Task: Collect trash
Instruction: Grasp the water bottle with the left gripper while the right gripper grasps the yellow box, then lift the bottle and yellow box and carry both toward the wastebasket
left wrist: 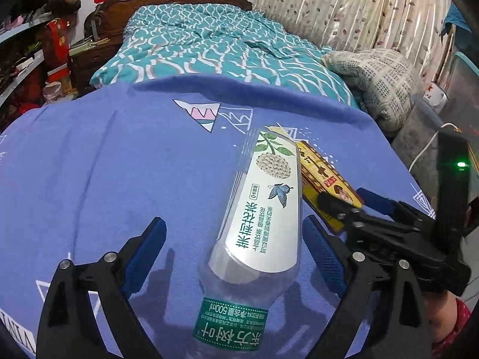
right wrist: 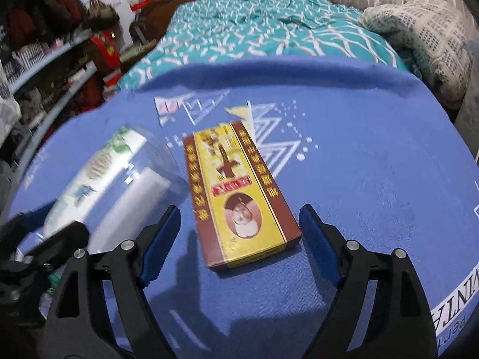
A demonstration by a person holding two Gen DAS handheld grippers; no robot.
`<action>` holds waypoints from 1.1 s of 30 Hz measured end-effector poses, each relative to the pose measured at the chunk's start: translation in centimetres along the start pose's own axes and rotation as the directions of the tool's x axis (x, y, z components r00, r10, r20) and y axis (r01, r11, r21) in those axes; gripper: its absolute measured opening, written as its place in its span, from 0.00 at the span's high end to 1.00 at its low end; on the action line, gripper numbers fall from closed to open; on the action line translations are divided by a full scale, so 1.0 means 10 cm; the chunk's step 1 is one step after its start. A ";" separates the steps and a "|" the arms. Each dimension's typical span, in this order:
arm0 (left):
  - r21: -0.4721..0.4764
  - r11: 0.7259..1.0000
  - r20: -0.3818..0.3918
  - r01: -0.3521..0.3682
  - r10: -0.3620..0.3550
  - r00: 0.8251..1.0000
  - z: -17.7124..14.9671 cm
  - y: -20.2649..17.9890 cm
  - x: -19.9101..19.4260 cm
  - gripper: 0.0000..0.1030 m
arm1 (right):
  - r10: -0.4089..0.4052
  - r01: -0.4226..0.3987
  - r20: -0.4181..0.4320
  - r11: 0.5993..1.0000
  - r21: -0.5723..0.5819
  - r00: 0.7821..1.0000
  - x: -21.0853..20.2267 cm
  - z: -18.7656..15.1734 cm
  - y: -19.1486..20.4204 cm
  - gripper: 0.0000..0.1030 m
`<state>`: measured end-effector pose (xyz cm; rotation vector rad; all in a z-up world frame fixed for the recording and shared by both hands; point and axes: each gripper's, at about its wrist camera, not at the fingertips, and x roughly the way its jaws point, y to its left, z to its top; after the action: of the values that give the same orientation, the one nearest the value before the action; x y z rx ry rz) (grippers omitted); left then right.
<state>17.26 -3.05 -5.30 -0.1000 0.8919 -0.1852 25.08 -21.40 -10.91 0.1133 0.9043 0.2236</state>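
- Two pieces of trash are lying side by side on the blue cloth (left wrist: 89, 164): a clear plastic bottle (left wrist: 260, 203) and a flat brown-and-yellow box (right wrist: 236, 191).
- Left gripper (left wrist: 236, 257) is sitting with its jaws spread wide, one blue pad on either side of the bottle; neither pad is visibly touching the plastic.
- Bottle's near end is running out of the bottom of the left view, so its cap is not showing.
- Right gripper (right wrist: 239, 239) is also standing spread, straddling the near end of the box without clearly touching it.
- Much of the box is hiding behind the bottle and the right gripper's black frame in the left view.
- Motion blur is smearing the bottle's label in the right view, and the box's printing is too soft to read there.
- Behind the cloth, a bed with a teal quilt (left wrist: 215, 45) is filling the background.
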 end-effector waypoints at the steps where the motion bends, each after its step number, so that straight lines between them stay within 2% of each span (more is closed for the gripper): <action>1: 0.006 1.000 0.004 -0.002 0.002 1.000 0.00 -0.01 0.01 0.16 | 0.002 -0.002 -0.014 1.000 -0.002 1.000 0.03 -0.01 0.00 0.35; 3: 0.017 1.000 -0.009 -0.007 0.007 1.000 -0.02 -0.02 0.05 0.31 | 0.004 -0.004 -0.020 1.000 -0.009 1.000 0.03 -0.03 0.01 0.35; 5: 0.010 1.000 -0.025 0.021 -0.021 0.999 -0.04 -0.03 0.08 0.37 | -0.003 0.003 -0.007 1.000 -0.012 1.000 -0.04 -0.05 0.01 0.36; 11: 0.076 0.996 0.007 -0.042 0.041 0.999 -0.13 -0.19 0.03 0.39 | -0.031 0.030 0.022 0.999 0.045 0.999 -0.31 -0.24 -0.13 0.36; 15: 0.112 0.993 0.004 -0.023 0.023 1.000 -0.22 -0.34 -0.03 0.39 | -0.038 0.034 0.035 0.995 0.096 0.999 -0.60 -0.51 -0.34 0.36; 20: 0.178 0.983 -0.012 0.039 -0.038 0.999 -0.40 -0.67 -0.11 0.39 | -0.077 0.067 0.060 0.986 0.151 0.995 -1.00 -0.89 -0.68 0.36; 27: 0.281 0.951 -0.048 0.125 -0.117 0.992 -0.73 -1.21 -0.26 0.39 | -0.135 0.106 0.114 0.967 0.233 0.984 -1.65 -1.48 -1.14 0.36; 33: 0.337 0.912 -0.110 0.235 -0.209 0.972 -1.00 -1.62 -0.39 0.39 | -0.205 0.143 0.157 0.932 0.334 0.966 -2.15 -1.94 -1.49 0.36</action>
<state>5.08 -18.22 -5.91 0.1374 0.9058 -0.5604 -0.95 -40.93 -9.20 0.3487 0.7488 -0.1024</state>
